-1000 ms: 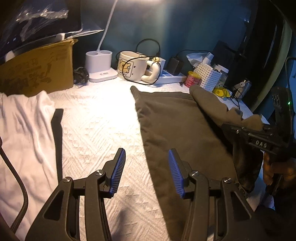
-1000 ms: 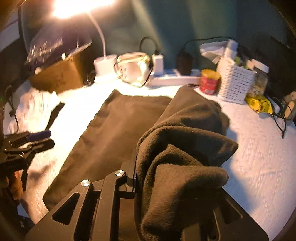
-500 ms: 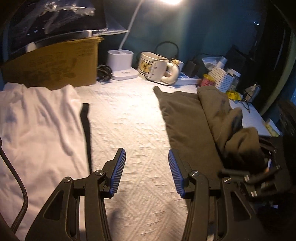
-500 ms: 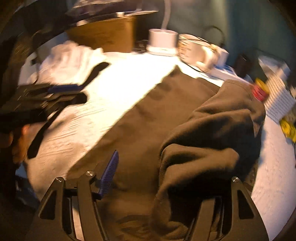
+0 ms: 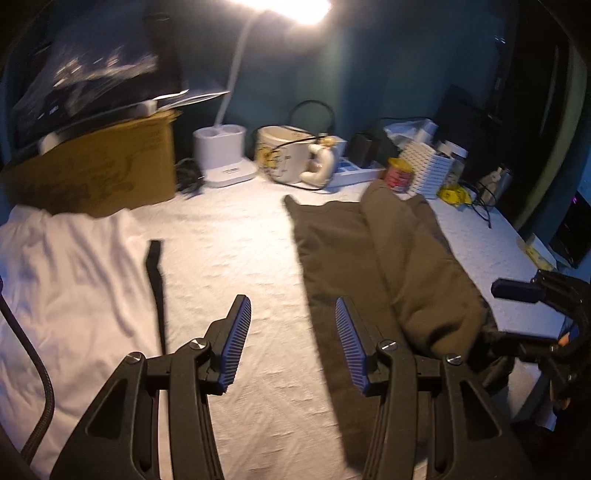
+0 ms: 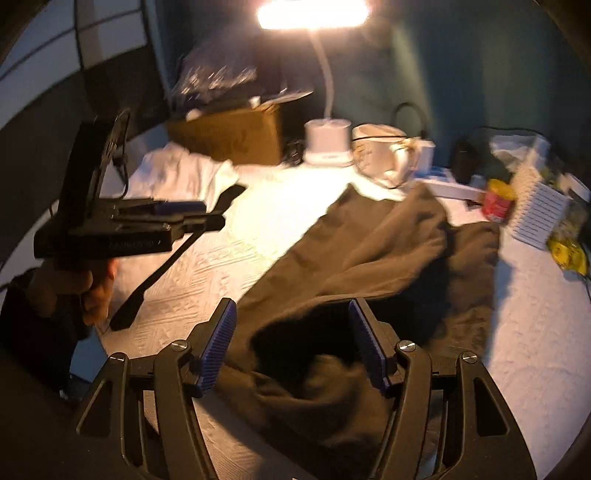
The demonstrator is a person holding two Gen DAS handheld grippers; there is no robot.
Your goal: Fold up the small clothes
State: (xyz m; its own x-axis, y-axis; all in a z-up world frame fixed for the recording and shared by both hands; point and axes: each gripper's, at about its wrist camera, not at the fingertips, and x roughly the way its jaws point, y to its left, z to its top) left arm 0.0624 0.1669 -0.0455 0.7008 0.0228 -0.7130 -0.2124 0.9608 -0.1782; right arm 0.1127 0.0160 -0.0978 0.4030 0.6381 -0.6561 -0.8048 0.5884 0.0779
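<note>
Right wrist view: right gripper jaws wide, just opened, nothing clamped; brown garment lies directly beneath, long axis running away toward lamp. Left gripper half open, empty, left of garment edge. Right hand nearer.

wrist views (angled down), shared brown garment

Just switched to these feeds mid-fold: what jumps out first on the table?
The dark brown garment dominates: it lies lengthwise on the white textured cover, one side folded over itself, its bunched near end between the open right gripper fingers. A bright desk lamp glares from the back. A crumpled white garment lies at the left, beside the empty left gripper.
</note>
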